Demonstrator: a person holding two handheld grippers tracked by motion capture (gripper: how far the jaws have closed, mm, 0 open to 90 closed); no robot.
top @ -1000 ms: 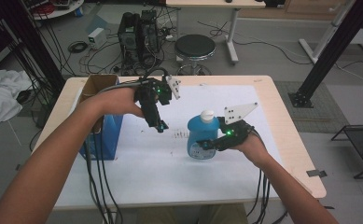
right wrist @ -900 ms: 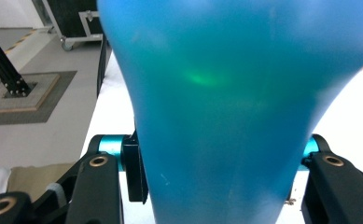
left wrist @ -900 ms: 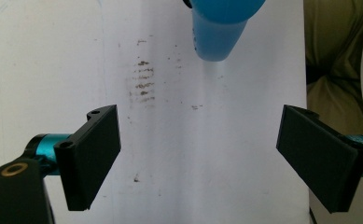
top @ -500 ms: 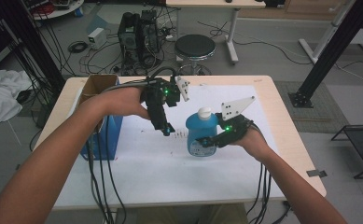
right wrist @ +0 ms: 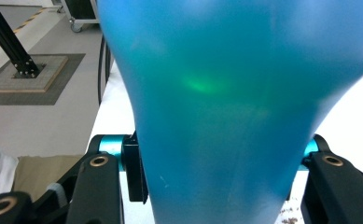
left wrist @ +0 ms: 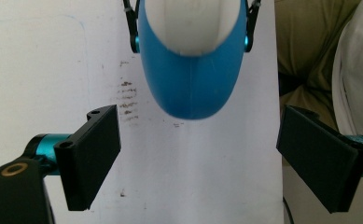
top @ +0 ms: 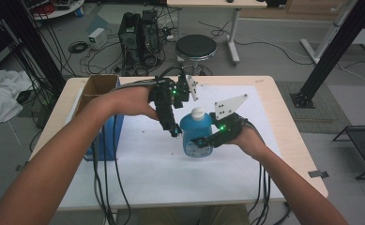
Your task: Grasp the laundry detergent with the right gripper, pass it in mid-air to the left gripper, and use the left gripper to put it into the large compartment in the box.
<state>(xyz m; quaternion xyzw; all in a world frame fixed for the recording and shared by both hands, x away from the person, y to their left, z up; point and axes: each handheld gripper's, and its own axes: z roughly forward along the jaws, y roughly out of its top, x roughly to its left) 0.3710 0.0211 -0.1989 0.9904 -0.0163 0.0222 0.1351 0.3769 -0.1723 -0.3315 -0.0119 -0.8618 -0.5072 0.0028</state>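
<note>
A wooden table (top: pixel 283 117) with a white sheet (top: pixel 147 173) on it is seen from above, in a room with a grey floor. Far behind it a black stool (top: pixel 196 47) and a heap of cables (top: pixel 138 33) are seen. At the left edge of the table a blue box (top: pixel 106 140) is stood, partly hidden by the person's left arm.

Near the middle of the sheet a blue bottle (top: pixel 196 136) with a white cap (top: pixel 197 113) is stood upright. The right gripper (top: pixel 202 140) is clenched on the bottle from the right, low on its body. In the right gripper view the bottle (right wrist: pixel 235 107) is so close that it is blurred, and its top and bottom are cut off. Whether the bottle rests on the sheet or is lifted a little cannot be told.

The left gripper (top: pixel 174 132) is held just left of the bottle, pointing down. In the left gripper view its jaws are spread apart with nothing between them, and the bottle (left wrist: pixel 191 79) is seen past them, its far end cut off by the edge. Small dark marks (left wrist: pixel 128 93) are seen on the sheet beside it. What the marks are cannot be made out.
</note>
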